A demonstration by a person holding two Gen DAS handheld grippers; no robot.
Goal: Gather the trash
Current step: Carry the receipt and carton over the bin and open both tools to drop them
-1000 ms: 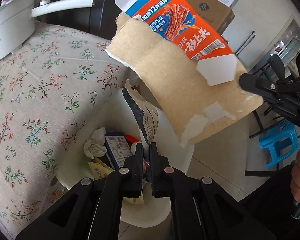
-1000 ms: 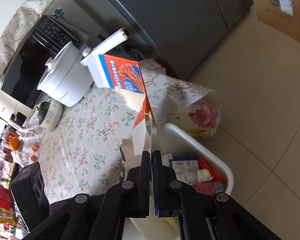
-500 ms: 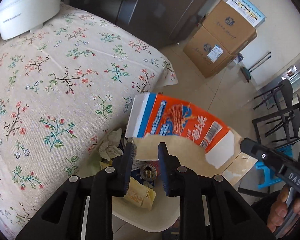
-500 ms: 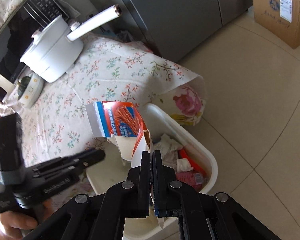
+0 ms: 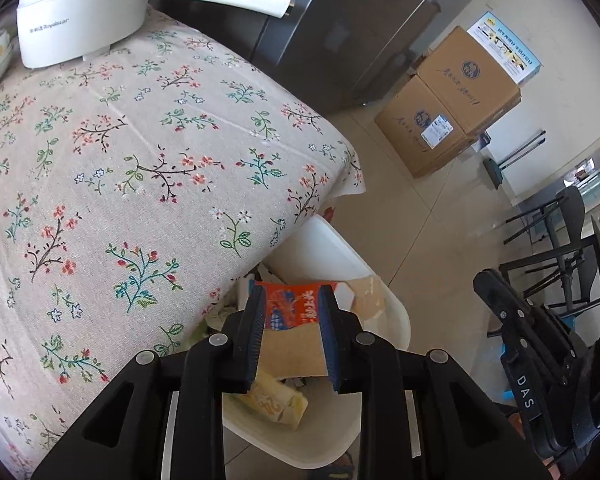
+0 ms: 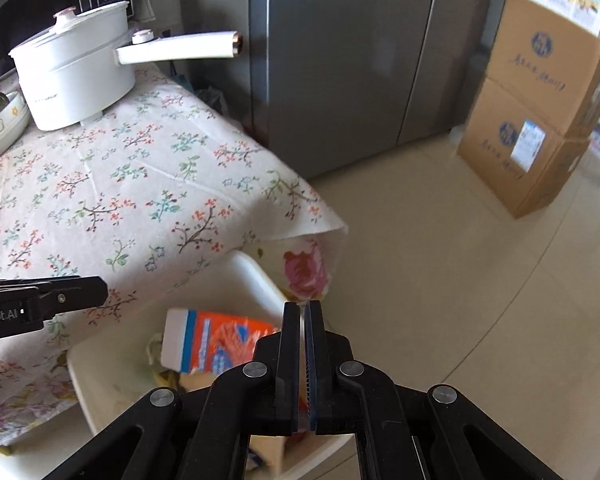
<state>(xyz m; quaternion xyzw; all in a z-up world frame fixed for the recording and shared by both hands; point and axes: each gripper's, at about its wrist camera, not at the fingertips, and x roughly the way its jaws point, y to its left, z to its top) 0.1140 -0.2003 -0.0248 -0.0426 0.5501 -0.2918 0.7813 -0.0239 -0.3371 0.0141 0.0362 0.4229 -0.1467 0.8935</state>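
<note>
A torn orange-and-blue snack carton [image 5: 292,312] lies in the white trash bin [image 5: 332,236] beside the table, on top of a yellow wrapper [image 5: 272,400] and other scraps. My left gripper [image 5: 292,300] hovers above the bin, jaws a little apart and empty; the carton shows through the gap from below. In the right wrist view the carton [image 6: 220,340] rests inside the bin [image 6: 256,272], partly hidden behind my right gripper [image 6: 302,306], which is shut with nothing between its pads. The left gripper's black finger [image 6: 80,294] reaches in from the left edge, apart from the carton.
A floral-clothed table [image 5: 120,160] carries a white long-handled pot [image 5: 80,12] and a bowl [image 6: 0,124]. A grey fridge [image 6: 340,60] stands behind, stacked cardboard boxes [image 5: 448,108] on the tiled floor, black chairs [image 5: 560,248] at the right.
The carton, held high over the bin by my right gripper a second ago, now lies in the bin. The left jaws have parted. Both views have swung toward the table.
</note>
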